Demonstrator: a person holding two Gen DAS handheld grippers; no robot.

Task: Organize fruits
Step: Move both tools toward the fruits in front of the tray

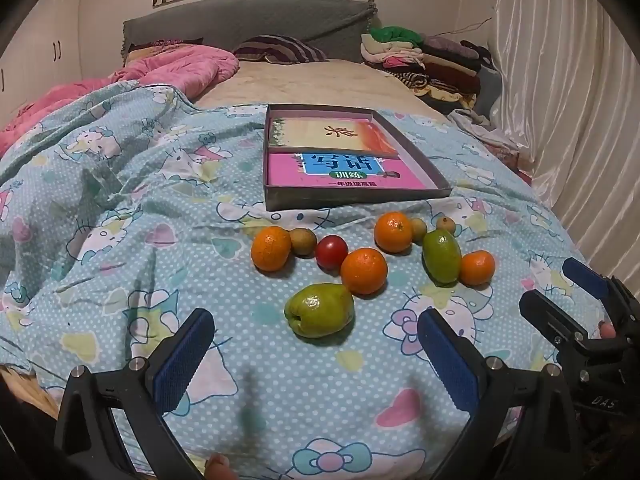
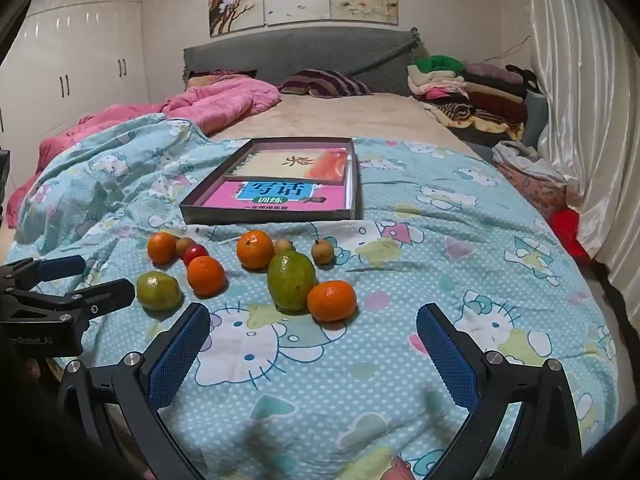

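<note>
Bedroom. A blue cartoon-print quilt (image 2: 400, 360) covers the near half of the bed, rumpled toward the left; bare beige mattress (image 2: 340, 116) beyond, pink duvet (image 2: 224, 108) far left, folded clothes (image 2: 472, 88) stacked far right by the curtain (image 2: 580, 120). A shallow box (image 2: 268, 216) holding books sits mid-quilt. Fruits (image 2: 292, 286) lie scattered just in front of it: oranges, two green ones, a red one, small brown ones. Left gripper (image 1: 316, 344) and right gripper (image 2: 314, 332) hover near them, jaws wide, empty. Open quilt lies right of the fruit.
</note>
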